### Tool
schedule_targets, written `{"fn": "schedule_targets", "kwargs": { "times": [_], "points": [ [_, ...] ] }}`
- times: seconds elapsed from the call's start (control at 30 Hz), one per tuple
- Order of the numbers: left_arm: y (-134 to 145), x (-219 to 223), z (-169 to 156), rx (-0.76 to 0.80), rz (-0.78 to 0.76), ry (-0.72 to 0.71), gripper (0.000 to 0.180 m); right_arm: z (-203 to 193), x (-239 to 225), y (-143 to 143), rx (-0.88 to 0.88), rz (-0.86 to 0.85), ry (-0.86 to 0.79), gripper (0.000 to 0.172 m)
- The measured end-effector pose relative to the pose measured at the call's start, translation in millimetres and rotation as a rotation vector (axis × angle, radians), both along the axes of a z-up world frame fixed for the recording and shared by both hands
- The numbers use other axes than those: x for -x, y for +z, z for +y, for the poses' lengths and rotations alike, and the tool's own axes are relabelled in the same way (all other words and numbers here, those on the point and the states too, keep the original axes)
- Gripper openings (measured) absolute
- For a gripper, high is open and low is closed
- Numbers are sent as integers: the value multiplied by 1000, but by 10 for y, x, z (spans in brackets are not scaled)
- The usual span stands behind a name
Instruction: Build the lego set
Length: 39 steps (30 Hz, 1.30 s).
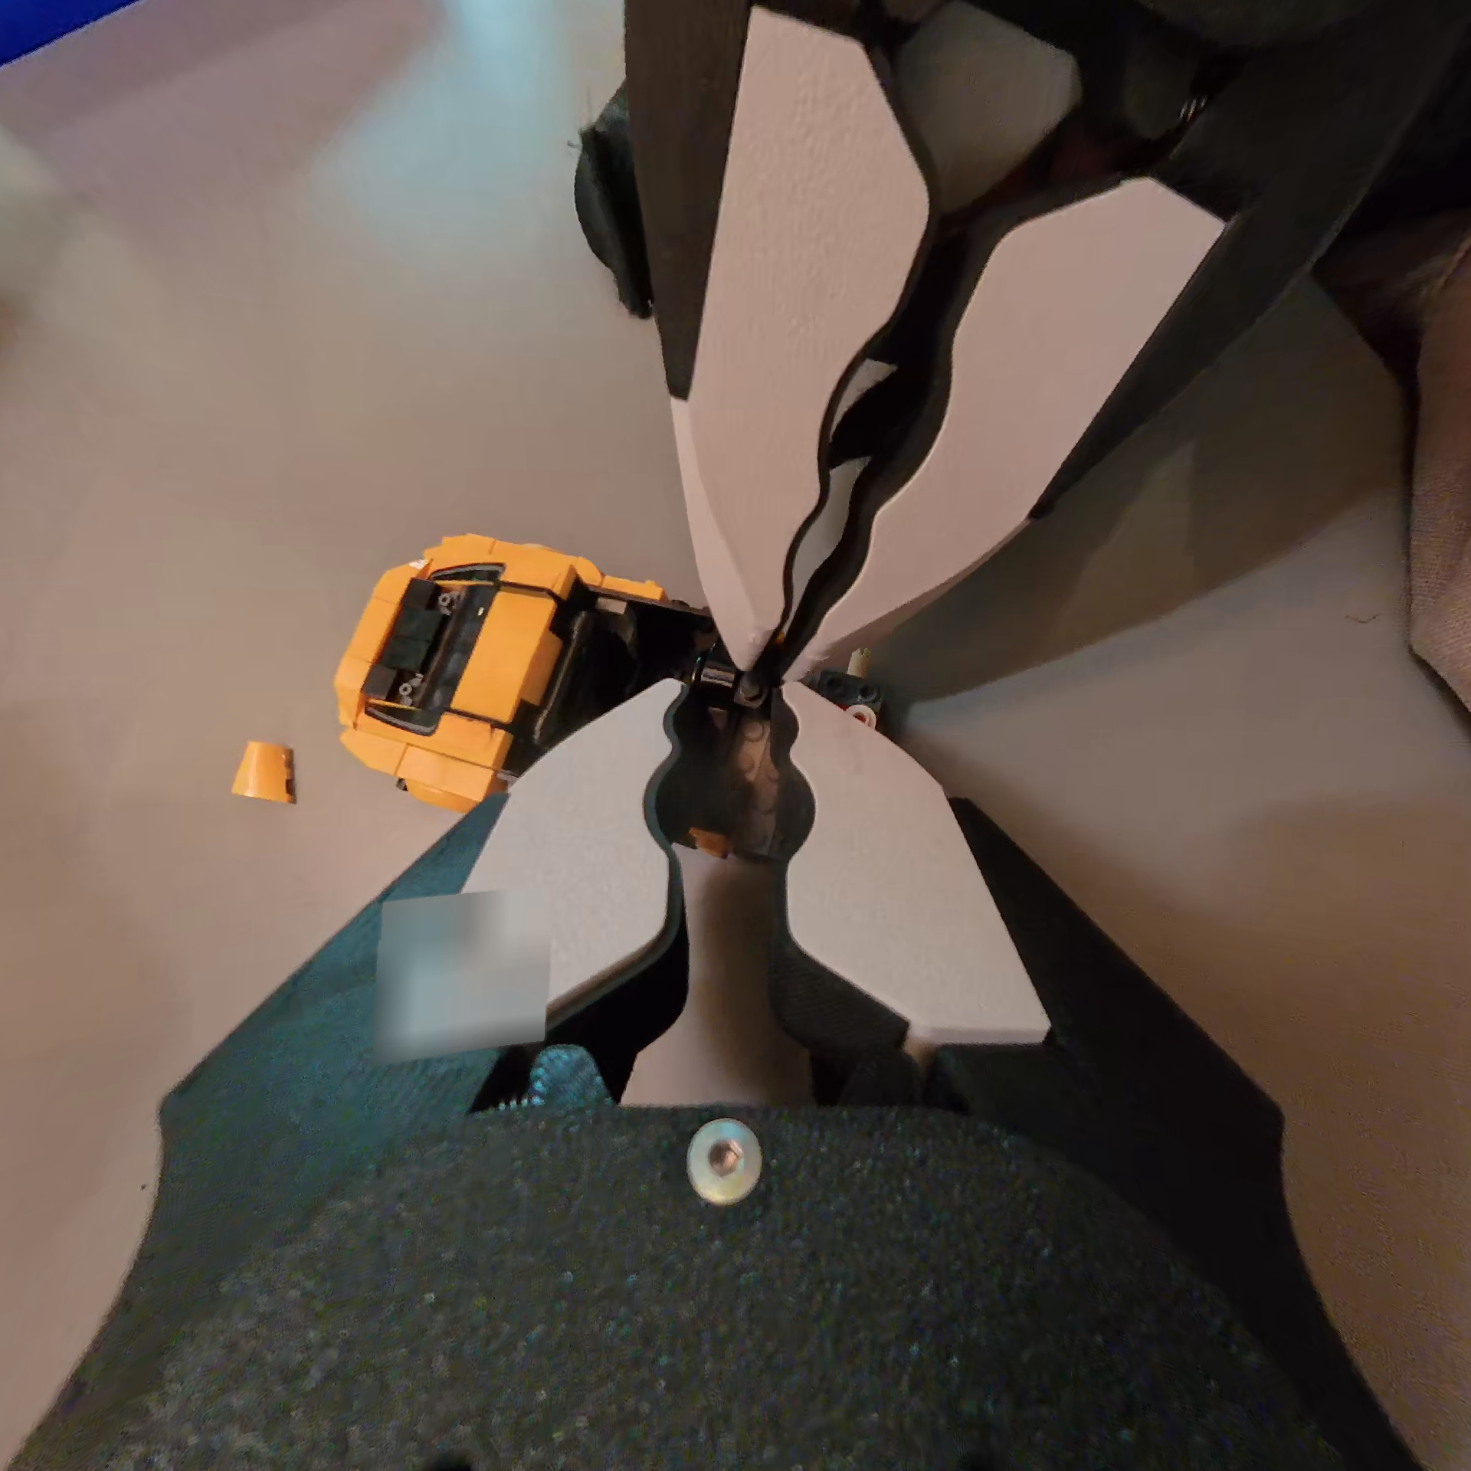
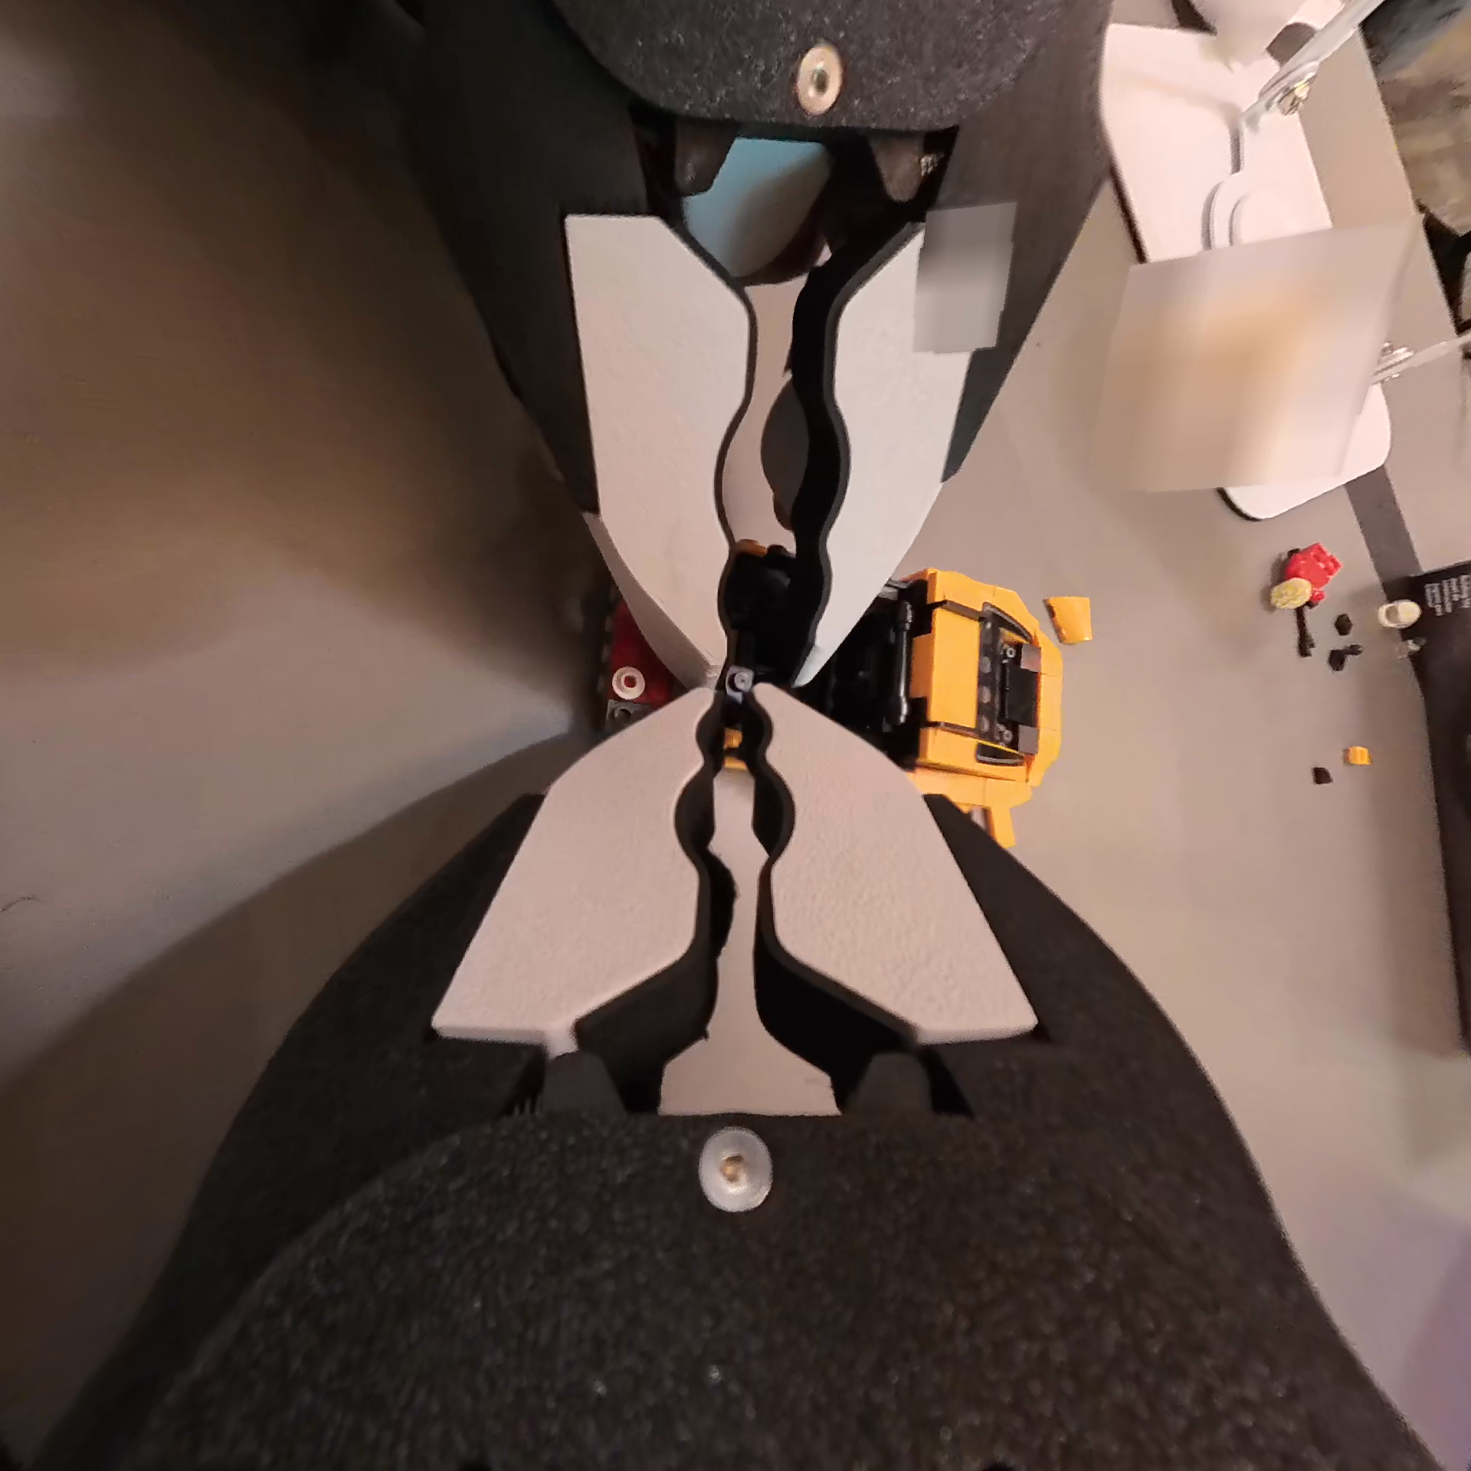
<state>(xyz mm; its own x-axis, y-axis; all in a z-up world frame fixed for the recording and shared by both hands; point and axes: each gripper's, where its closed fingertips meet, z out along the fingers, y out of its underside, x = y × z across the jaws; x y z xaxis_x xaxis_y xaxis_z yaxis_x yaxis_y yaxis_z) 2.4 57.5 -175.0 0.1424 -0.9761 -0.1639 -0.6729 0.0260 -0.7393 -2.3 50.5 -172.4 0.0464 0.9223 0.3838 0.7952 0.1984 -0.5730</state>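
Left claw (image 1: 728,700) closed partway on the black inner frame (image 1: 736,764) of a brick-built toy car (image 1: 462,661), pads against its sides. Right claw (image 2: 740,691) nearly shut, tips pinching a small black pin (image 2: 742,682) that sticks out of the same frame. Both claws tip to tip, meeting head-on over that spot; in each wrist view the other claw comes in from the top. Car lying on the grey bench (image 1: 239,358), orange body with black panels off to one side of the claws, black core between them. Red and dark bricks (image 2: 629,684) with a white stud on the far side of the tips, partly hidden. One loose orange sloped piece (image 1: 265,770) on the bench just beside the car's outer end, apart from it. Farther out in the right wrist view: a small red brick cluster (image 2: 1312,571) with a yellowish round piece, scattered tiny black bits (image 2: 1345,637), another small orange bit (image 2: 1358,755), all well apart from the car. White tray-like thing (image 2: 1194,119) at the bench's far edge.
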Motion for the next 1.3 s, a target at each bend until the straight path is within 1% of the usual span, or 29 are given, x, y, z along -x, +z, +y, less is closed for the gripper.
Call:
{"fn": "schedule_targets", "kwargs": {
  "times": [0.2, 0.33, 0.47, 0.9, 1.3],
  "points": [
    [5, -5, 0, 6, -3, 2, 18, -7, -1, -16, 19, -23, 13, 3],
    [6, -5, -5, 13, -13, -8, 18, -9, 4, -28, 73, -37, 19, 3],
    [9, -6, -11, 24, -30, -25, 19, -18, 4, -37, 82, -68, 70, 0],
    [1, -1, -18, 43, -37, -69, 19, -20, 6, -43, 255, -51, 56, 0],
    [-17, 2, -10, 38, -47, -72, 17, -25, 3, -37, 301, 13, 40, 0]
  ]
}}
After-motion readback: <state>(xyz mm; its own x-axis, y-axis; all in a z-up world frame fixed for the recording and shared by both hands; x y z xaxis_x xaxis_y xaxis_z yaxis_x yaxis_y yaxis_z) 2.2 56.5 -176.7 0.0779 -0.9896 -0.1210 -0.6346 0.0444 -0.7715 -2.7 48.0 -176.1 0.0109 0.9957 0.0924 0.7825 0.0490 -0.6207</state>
